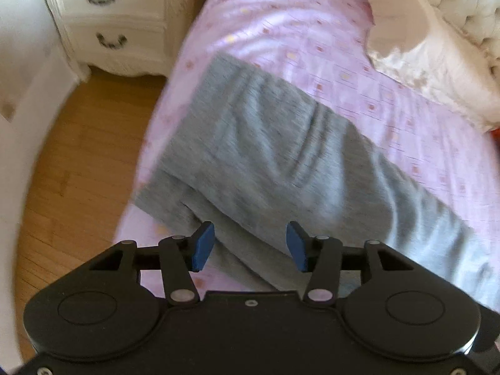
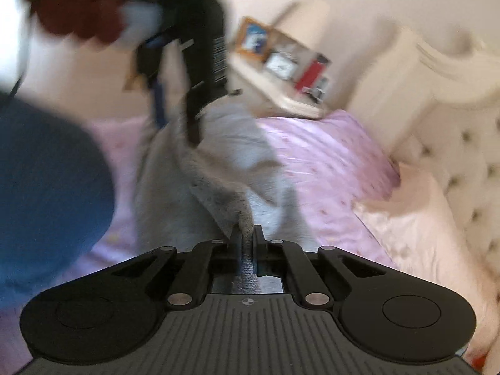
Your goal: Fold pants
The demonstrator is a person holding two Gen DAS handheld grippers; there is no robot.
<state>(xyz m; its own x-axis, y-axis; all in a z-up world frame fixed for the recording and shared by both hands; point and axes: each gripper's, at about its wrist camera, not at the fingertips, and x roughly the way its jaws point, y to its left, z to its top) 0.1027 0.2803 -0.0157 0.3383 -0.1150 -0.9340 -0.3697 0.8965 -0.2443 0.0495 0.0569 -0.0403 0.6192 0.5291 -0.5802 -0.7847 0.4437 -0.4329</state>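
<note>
1. Pants [image 1: 281, 162], grey, lie flat on pink bed sheet [image 1: 312, 37], long axis diagonal, upper left to lower right in left view.
2. Left claw [image 1: 250, 247] spread wide, nothing between pads, hovering above pants' near edge.
3. Right claw [image 2: 247, 240] pressed together, pinching grey pants fabric [image 2: 225, 200], lifted off bed.
4. Around: white nightstand [image 1: 109, 25], cream pillow [image 1: 431, 62], tufted headboard [image 2: 462, 168], wood floor [image 1: 78, 172].
</note>
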